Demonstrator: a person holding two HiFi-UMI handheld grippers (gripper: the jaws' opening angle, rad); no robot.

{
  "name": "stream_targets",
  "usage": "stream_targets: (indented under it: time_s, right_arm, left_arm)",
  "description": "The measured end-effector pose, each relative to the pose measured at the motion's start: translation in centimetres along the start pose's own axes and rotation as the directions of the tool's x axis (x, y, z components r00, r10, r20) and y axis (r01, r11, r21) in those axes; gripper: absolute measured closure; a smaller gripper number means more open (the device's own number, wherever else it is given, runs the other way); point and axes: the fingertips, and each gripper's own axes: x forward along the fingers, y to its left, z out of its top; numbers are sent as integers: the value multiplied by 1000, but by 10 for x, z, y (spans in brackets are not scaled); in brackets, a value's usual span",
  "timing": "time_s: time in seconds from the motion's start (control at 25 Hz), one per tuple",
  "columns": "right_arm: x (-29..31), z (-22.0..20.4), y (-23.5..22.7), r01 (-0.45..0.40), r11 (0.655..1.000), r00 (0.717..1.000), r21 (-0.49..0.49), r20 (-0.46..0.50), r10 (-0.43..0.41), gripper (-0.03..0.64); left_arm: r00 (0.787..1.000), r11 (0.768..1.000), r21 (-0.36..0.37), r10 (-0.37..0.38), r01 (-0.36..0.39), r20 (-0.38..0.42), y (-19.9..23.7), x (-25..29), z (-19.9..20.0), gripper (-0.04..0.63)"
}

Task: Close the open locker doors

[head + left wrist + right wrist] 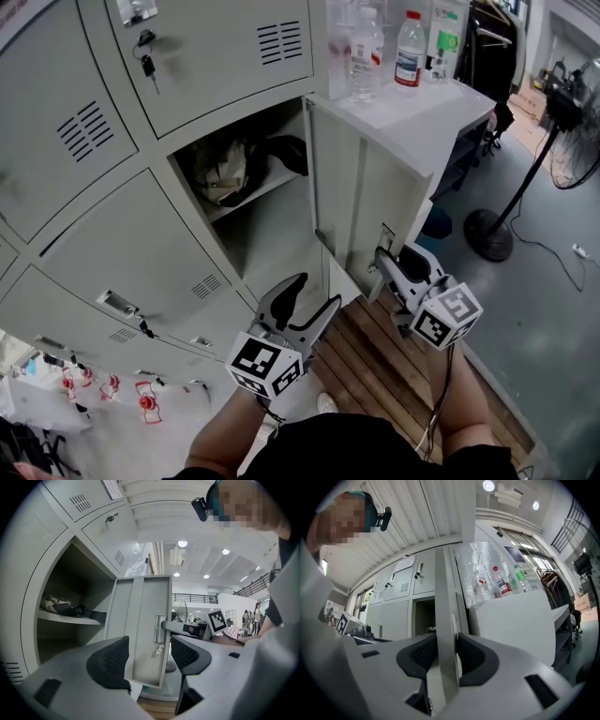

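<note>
Grey locker bank (112,103), 1 open locker door (361,202) swung out, clothes (234,169) on its shelf, bottles (409,49) on the cabinet beyond, right gripper (446,653) clamped on the door's edge, left gripper (317,291) jaws apart, gripping nothing, facing the door.

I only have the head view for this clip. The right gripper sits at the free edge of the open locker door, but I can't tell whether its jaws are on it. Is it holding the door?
Observer: Yes. In the right gripper view, the right gripper has the edge of the locker door between its jaws, with a pad against each face.
Operator: And the left one, is it touching the door too?
Observer: No. In the left gripper view, the left gripper has its jaws apart with nothing between them. The door's inner face stands farther off, beyond them.
</note>
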Motion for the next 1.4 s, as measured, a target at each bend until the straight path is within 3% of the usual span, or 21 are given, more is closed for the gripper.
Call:
stream_targets:
  time_s: [0.4,0.84,1.4]
  right_arm:
    - [15,-9,46,-119,993,992,-10,-37,119,459]
    - [49,-23,108,-269,963,961,-11,-62,268,429]
    - [104,-38,158,-301,953,951,-29,-86,298,457]
  left_arm:
    - [999,999,-3,32,-32,9,9,-18,2,305]
    - [993,994,-1,113,-113,18,37,-51,6,305]
    - [970,970,5,242,-243,31,72,-105,15,305]
